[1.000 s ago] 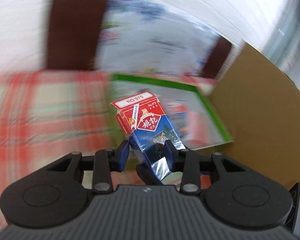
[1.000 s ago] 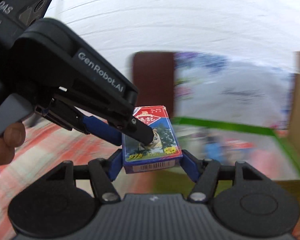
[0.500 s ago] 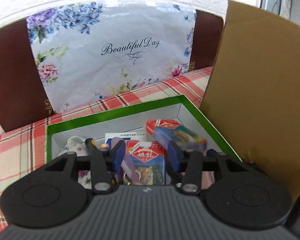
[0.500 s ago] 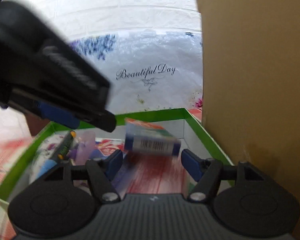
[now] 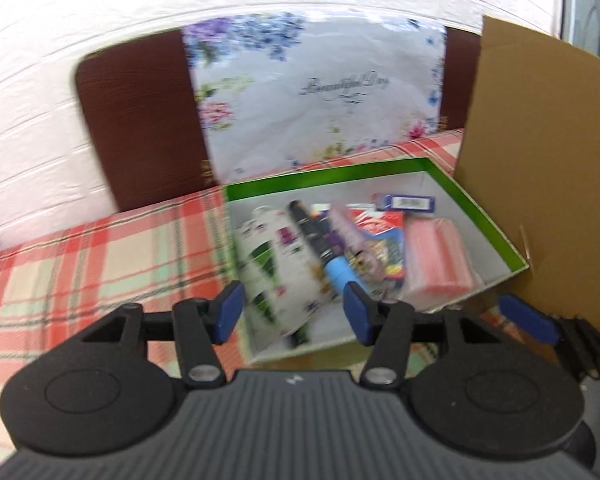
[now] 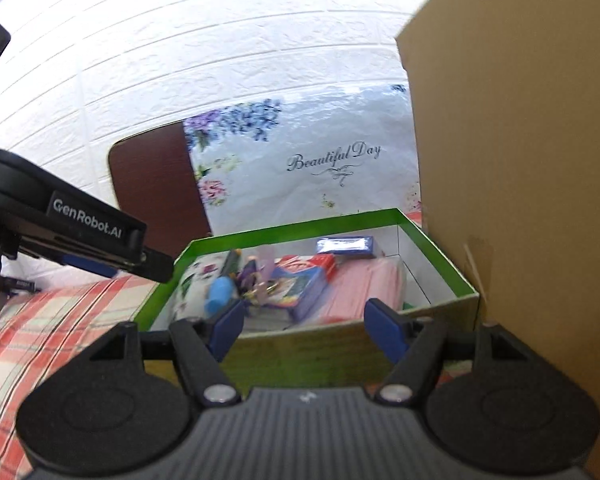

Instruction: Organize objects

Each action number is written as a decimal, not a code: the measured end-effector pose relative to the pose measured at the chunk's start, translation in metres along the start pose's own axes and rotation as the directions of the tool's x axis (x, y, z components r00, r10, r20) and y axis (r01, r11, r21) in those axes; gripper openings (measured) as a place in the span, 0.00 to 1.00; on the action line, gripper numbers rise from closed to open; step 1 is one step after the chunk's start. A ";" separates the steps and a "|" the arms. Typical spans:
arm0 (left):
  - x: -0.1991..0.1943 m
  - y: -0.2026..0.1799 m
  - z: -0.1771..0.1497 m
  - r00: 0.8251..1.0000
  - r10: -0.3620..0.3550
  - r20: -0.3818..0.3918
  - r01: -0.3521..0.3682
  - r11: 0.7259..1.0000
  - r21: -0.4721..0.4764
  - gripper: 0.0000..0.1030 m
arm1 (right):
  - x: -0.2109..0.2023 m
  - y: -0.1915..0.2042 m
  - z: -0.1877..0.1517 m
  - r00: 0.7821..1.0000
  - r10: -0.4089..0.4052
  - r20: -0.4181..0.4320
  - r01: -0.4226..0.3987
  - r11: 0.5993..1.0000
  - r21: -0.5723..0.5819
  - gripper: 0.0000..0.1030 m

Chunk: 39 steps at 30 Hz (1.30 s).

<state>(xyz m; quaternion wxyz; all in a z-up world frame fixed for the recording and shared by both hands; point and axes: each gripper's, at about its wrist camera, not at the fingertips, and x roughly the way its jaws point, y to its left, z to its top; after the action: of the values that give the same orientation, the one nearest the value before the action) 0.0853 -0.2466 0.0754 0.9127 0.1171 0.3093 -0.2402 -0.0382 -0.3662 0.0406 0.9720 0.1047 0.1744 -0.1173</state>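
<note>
A green-rimmed box (image 5: 340,174) (image 6: 300,226) sits on the checked tablecloth. The blue and red card pack (image 5: 404,203) (image 6: 346,247) lies inside at its far end, among a pink packet (image 5: 438,258), a black and blue pen (image 5: 320,240), a floral item (image 5: 272,264) and a colourful pack (image 6: 304,286). My left gripper (image 5: 294,316) is open and empty above the box's near edge. My right gripper (image 6: 306,330) is open and empty in front of the box. The left gripper's body also shows in the right wrist view (image 6: 80,228).
A tall brown cardboard panel (image 5: 540,160) (image 6: 520,180) stands close on the right of the box. A floral "Beautiful Day" bag (image 5: 320,96) and a dark brown board (image 5: 140,120) lean on the white wall behind. Checked cloth (image 5: 80,264) stretches to the left.
The card pack, held between both grippers a second ago, now lies in the box. Both grippers have opened and pulled back from it.
</note>
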 end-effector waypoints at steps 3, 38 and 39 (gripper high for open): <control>-0.018 0.007 -0.011 0.999 0.027 0.016 -0.027 1.000 -0.009 0.58 | -0.019 0.009 -0.002 1.000 0.012 -0.010 -0.012 1.000 -0.007 0.67; -0.096 0.033 -0.085 0.990 0.086 0.110 -0.078 0.994 -0.078 0.89 | -0.115 0.049 -0.007 0.993 0.086 0.078 -0.090 0.995 0.052 0.71; -0.093 0.033 -0.086 0.991 0.086 0.105 -0.078 0.994 -0.077 0.90 | -0.112 0.047 -0.007 0.994 0.085 0.073 -0.089 0.994 0.058 0.71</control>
<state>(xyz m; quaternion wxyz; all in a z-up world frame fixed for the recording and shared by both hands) -0.0057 -0.1531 0.0682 0.9409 0.0833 0.2629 -0.1968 -0.1304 -0.2982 0.0825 0.9781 0.1377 0.1318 -0.0838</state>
